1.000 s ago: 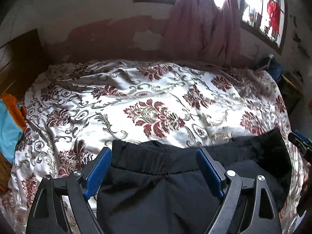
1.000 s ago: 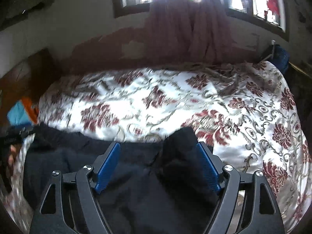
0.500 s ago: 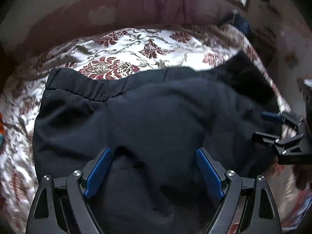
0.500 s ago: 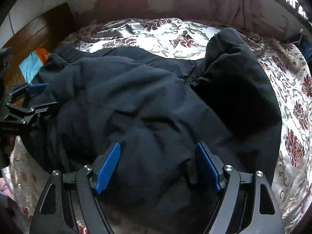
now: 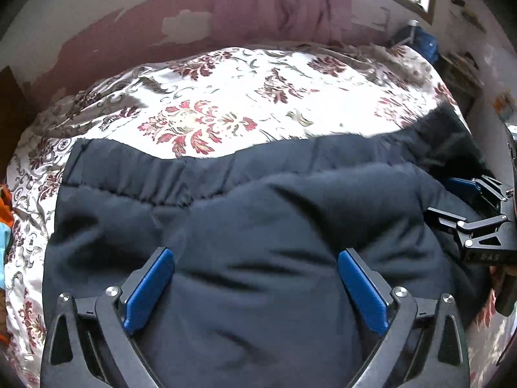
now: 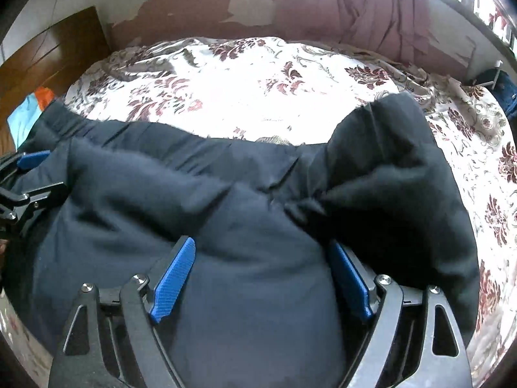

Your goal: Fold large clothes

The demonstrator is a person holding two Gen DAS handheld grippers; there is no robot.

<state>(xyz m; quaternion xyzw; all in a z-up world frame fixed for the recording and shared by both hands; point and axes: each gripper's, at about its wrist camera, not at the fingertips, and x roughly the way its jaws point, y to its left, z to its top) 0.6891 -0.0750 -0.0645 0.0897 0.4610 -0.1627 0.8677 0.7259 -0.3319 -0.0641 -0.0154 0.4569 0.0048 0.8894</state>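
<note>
The right gripper (image 6: 258, 278), jaws spread wide, is pressing into the dark garment (image 6: 226, 194) lying on the floral bedspread (image 6: 258, 80).

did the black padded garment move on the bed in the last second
Yes. The black padded garment has been pulled farther up the floral satin bedspread, toward the pink curtain, covering more of its pattern than a second ago.

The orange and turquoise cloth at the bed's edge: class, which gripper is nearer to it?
Left. The left gripper works the dark garment's end beside the cloth; the right gripper is at the far end.
</note>
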